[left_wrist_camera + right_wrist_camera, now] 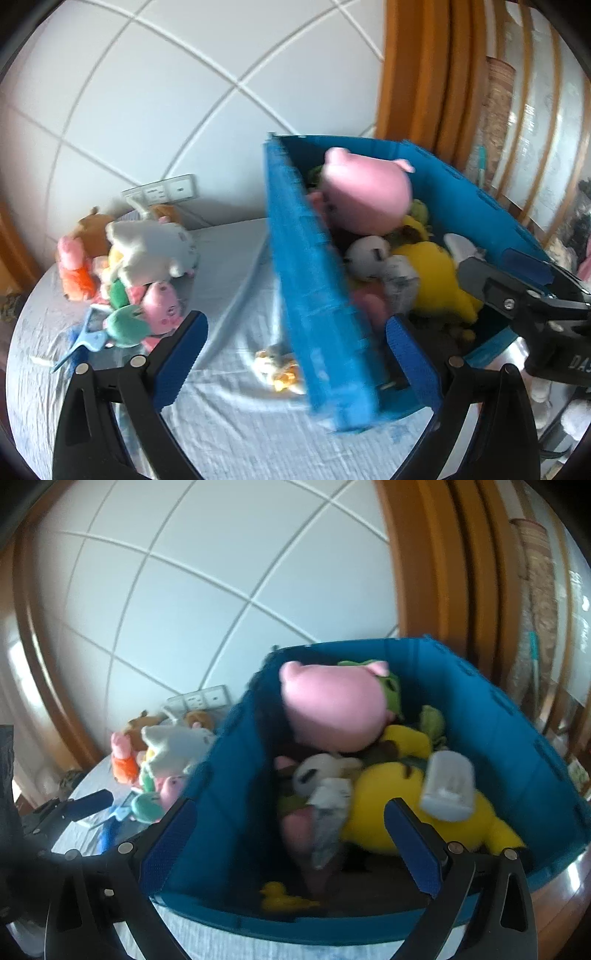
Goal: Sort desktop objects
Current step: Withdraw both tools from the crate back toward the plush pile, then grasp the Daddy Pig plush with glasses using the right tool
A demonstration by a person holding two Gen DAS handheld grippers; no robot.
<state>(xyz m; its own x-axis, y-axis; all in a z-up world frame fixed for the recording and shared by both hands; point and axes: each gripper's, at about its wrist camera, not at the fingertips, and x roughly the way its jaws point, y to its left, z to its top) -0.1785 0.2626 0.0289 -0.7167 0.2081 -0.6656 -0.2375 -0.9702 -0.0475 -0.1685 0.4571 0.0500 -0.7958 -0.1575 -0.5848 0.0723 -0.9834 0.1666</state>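
A blue plastic crate (317,295) (509,738) stands on the round table, filled with plush toys: a big pink pig (365,195) (332,709), a yellow plush (436,280) (391,812) and a white panda-like one (365,258). A clear plastic cup (448,790) lies on the yellow plush. My left gripper (295,354) is open and empty, straddling the crate's near wall. My right gripper (291,842) is open and empty over the crate's near rim; it also shows in the left wrist view (517,295).
A heap of plush toys (140,273) (159,764) lies at the table's far left on the pale cloth (229,424). A small yellow-white toy (280,365) lies by the crate. A tiled wall and wooden door frame (413,74) stand behind.
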